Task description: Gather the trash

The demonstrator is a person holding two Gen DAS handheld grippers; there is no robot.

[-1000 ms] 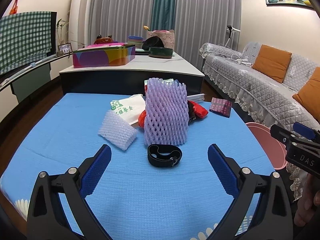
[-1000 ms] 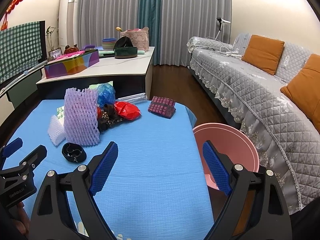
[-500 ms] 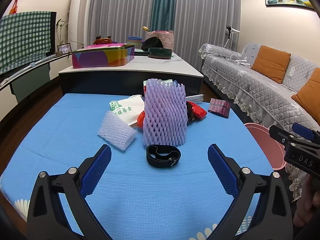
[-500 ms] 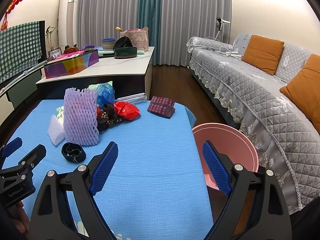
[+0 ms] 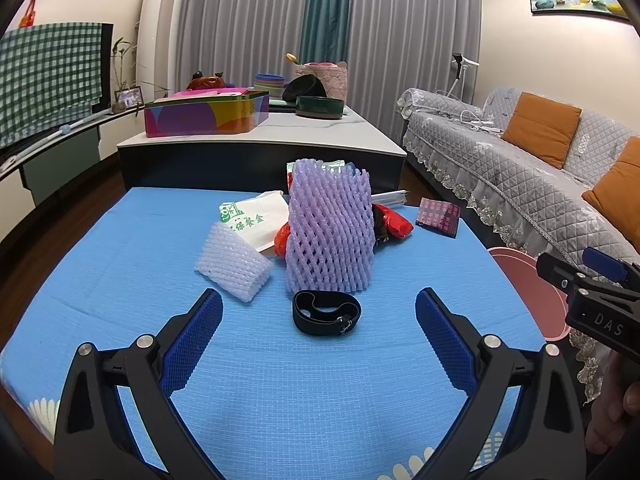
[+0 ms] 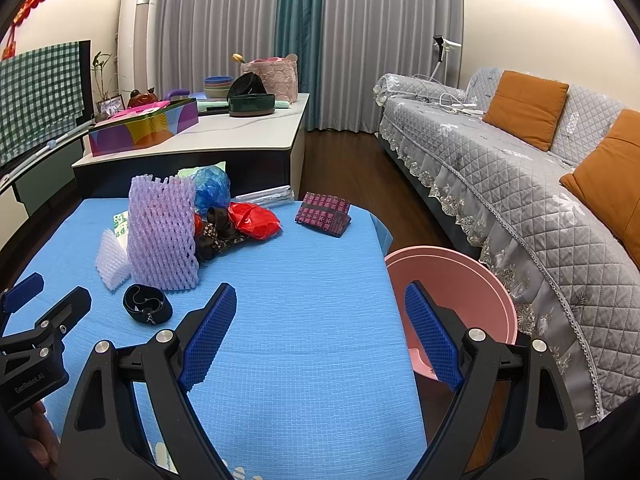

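1. Left wrist view: the left gripper is held wide apart above the blue tablecloth, with nothing between its blue pads.
2. A black band is seen lying flat on the cloth, between the two fingers and just ahead of them.
3. Just behind the band a purple foam net stands upright; a white foam net lies on its side to the left of it, near but apart.
4. A white paper bag with green print is seen behind the white net, and a red plastic bag shows at the right of the purple net.
5. A dark red packet lies near the far right edge of the cloth, and part of a pink basin is seen beyond that edge.
6. Right wrist view: the right gripper is likewise spread wide and holds nothing, over bare cloth near the right edge of the table.
7. The pink basin is seen beside the table, below the cloth, partly covered by the right finger.
8. The trash pile is seen to the far left: the purple net, the band, a blue plastic bag and the red bag, with the packet lying apart from them.
9. A grey sofa with orange cushions is seen on the right.
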